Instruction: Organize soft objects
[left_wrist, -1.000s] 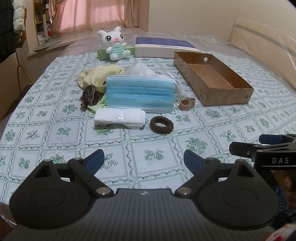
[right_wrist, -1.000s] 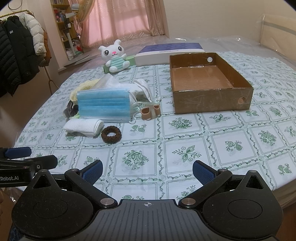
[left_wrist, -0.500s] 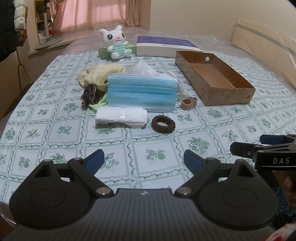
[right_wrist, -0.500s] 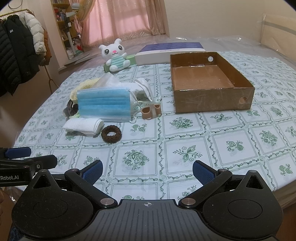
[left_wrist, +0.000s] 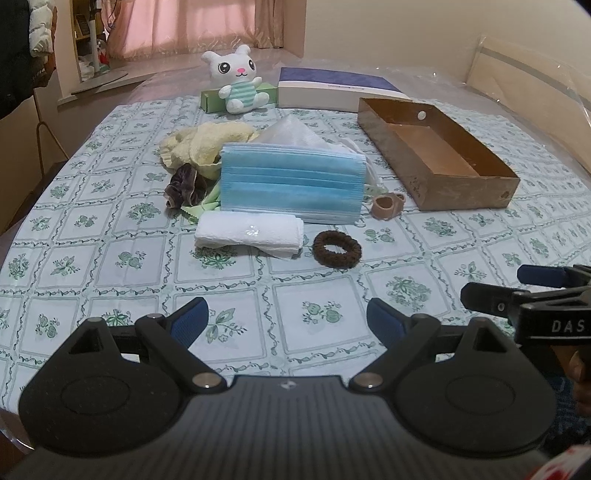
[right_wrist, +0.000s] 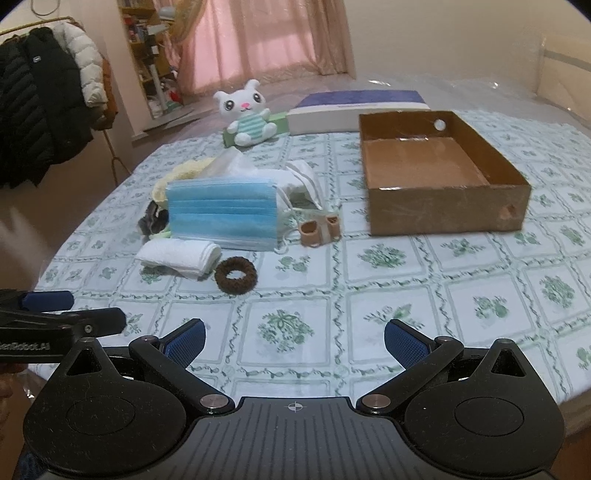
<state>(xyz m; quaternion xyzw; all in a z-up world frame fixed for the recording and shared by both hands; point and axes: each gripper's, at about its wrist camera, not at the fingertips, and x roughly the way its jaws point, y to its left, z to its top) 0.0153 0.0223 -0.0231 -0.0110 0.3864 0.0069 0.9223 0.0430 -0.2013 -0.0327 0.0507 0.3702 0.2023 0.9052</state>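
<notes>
Blue face-mask stack (left_wrist: 291, 182) is lying flat mid-pile, overlapping white folded towel (left_wrist: 248, 232). Brown hair tie (left_wrist: 337, 249) is sitting just right of the towel. Empty cardboard box (left_wrist: 436, 155) is standing open, farther right.

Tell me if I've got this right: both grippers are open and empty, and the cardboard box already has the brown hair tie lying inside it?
Not quite. The cardboard box holds nothing; the right wrist view shows its bare floor. The brown hair tie lies on the tablecloth beside the folded white towel. The rest stands: left gripper and right gripper are open and empty.
</notes>
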